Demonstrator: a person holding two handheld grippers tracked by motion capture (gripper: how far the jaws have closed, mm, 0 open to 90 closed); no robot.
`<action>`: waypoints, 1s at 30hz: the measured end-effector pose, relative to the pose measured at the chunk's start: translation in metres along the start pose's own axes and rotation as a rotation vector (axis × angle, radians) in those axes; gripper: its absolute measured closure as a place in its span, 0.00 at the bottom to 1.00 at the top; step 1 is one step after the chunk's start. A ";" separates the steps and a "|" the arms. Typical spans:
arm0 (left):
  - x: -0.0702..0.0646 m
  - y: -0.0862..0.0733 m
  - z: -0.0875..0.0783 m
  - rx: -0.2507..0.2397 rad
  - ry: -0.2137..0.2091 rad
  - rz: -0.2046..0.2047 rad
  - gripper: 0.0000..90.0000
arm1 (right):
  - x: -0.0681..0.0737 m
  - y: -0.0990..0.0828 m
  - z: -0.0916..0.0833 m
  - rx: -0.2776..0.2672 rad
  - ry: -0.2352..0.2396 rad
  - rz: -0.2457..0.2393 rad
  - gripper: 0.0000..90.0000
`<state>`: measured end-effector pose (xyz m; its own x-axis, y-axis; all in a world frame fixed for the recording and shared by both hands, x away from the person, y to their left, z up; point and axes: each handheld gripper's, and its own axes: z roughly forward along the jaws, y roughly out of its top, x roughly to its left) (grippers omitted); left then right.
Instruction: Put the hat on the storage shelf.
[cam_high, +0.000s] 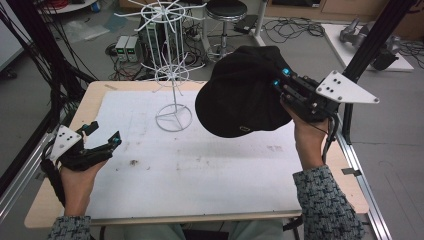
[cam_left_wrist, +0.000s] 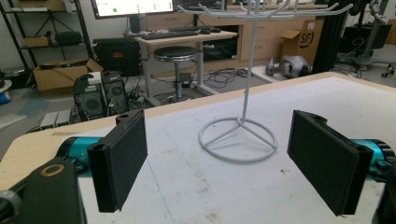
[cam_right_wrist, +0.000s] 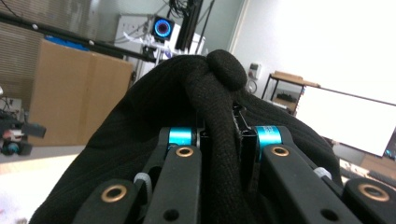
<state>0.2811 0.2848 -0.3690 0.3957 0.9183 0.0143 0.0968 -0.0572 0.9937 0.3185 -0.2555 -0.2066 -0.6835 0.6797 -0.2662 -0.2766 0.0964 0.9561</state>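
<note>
A black cap (cam_high: 240, 92) hangs in the air above the right half of the table, with my right gripper (cam_high: 281, 80) shut on its crown. In the right gripper view a fold of the cap's knit cloth (cam_right_wrist: 219, 135) is pinched between the two jaws, under the top button (cam_right_wrist: 226, 69). A white wire hook stand (cam_high: 172, 65) rises from its ring base at the back middle of the white mat (cam_high: 200, 170). My left gripper (cam_high: 104, 134) rests at the left edge, open and holding nothing. Its pads (cam_left_wrist: 123, 158) frame the stand's base (cam_left_wrist: 238, 140).
The mat covers a wooden table (cam_high: 90, 100) with black frame posts (cam_high: 370, 45) at the right. Behind the table the floor holds a stool (cam_high: 226, 20), computer boxes (cam_high: 128, 48) and loose cables.
</note>
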 end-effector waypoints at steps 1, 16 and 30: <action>0.000 0.000 0.000 0.000 0.000 0.001 0.22 | 0.000 0.000 0.000 0.000 0.000 0.000 0.94; 0.003 -0.001 -0.001 0.004 0.002 -0.007 0.22 | -0.001 0.046 0.018 -0.074 0.046 -0.025 0.94; 0.003 -0.001 -0.001 0.003 -0.001 -0.010 0.22 | 0.000 0.088 0.017 -0.160 0.078 -0.034 0.93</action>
<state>0.2814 0.2875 -0.3693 0.3957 0.9184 0.0043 0.1035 -0.0492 0.9934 0.3055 -0.2347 -0.1200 -0.7206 0.6186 -0.3130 -0.4002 -0.0024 0.9164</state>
